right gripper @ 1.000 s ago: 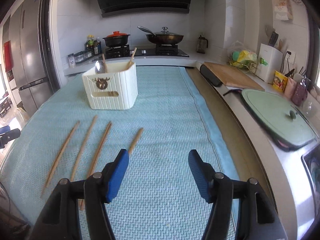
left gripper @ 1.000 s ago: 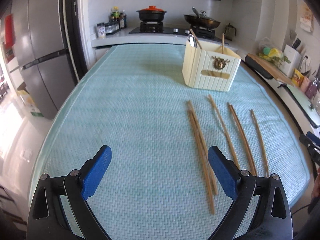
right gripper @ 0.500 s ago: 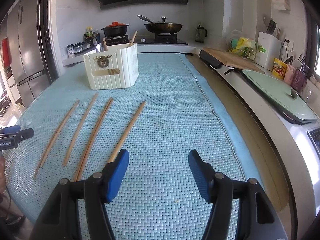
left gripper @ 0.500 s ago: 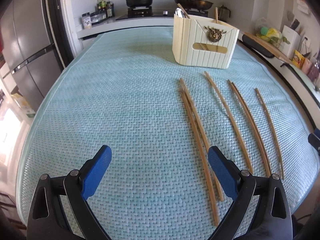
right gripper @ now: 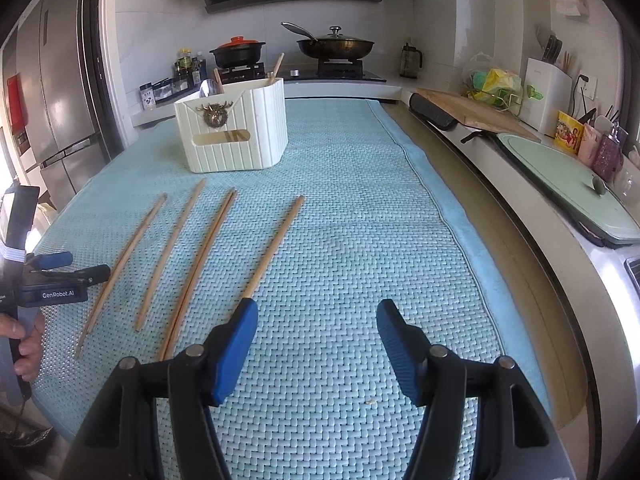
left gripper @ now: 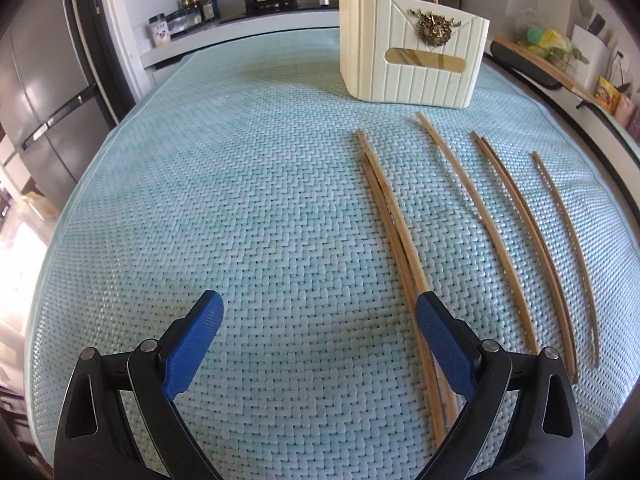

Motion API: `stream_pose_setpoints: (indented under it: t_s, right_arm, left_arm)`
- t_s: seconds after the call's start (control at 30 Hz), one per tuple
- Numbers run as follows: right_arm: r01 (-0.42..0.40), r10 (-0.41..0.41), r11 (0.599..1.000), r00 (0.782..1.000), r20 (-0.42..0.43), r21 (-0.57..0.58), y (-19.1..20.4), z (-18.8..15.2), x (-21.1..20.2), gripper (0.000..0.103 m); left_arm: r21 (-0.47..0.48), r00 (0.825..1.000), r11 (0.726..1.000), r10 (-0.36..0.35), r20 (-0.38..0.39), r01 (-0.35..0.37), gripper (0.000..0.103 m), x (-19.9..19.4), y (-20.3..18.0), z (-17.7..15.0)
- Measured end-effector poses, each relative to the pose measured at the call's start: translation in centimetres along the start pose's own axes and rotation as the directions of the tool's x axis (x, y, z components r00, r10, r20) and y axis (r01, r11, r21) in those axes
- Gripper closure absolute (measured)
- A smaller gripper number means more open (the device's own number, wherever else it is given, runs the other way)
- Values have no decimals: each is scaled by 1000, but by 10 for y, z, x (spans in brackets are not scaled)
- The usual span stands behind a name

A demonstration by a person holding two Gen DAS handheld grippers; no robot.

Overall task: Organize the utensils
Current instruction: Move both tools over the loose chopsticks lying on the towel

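Left gripper (left gripper: 320, 312): it points steeply down at the tabletop, close above the mat. The fingers stand wide and hold nothing. Its right finger (left gripper: 440, 344) lies over the near ends of the chopstick pair; I cannot tell if it touches them.
Right gripper (right gripper: 314, 320): it tilts down toward the near edge of the tabletop. The fingers are well apart, with only bare mat between them. The left finger (right gripper: 236, 350) is just beside the near end of the single chopstick (right gripper: 276, 242).
Hand (right gripper: 24, 340): at the left edge of the right wrist view, it closes around the handle of the left gripper.
Chopsticks: thin, long, light brown wood. The chopstick pair (left gripper: 390, 220) lies side by side near the middle. Other chopsticks (left gripper: 516, 216) lie toward the right edge, all lengthwise from near edge to far.
Holder (left gripper: 412, 56): a cream ribbed box with a gold ornament and a slot window, standing upright toward the far edge, beyond the chopsticks. A spoon and sticks rise from it.
Mat (left gripper: 240, 200): pale blue-green, woven texture, covering the tabletop.
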State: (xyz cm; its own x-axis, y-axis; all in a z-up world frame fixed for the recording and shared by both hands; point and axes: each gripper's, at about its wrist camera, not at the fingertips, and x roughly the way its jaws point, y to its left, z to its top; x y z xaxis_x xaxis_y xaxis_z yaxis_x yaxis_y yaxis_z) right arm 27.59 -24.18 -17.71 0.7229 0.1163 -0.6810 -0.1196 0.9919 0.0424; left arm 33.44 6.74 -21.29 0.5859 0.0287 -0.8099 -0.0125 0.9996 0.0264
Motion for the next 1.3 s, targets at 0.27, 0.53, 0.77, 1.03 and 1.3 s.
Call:
stream_pose_setpoints:
  t_s: [0.27,0.53,0.77,1.03,1.3]
  right_arm:
    - [-64,66,997,995,-73,30,5,13,32,40]
    - [-114,120,991,988,-94,67,16,20,44,40]
    - [-91,97,994,991,-96,59,9,13,34,40]
    - [-78,84,995,990,-114,57,0,13,40,40]
    - [-157,160,987,978,-133,36,18,26,53,40]
  left_arm:
    - [-31,1000,999,-13,-5,13,6,6,7,6]
    - [-49,998,998,-50,-24,49,6,6,8,5]
    - [-25,999,999,-25,-31,24,6,9,-4,1]
    - [-32,999,999,-18,-35,17,6,19,7,14]
    - [-30,999,999,-18,-42,17,2,28,24,23]
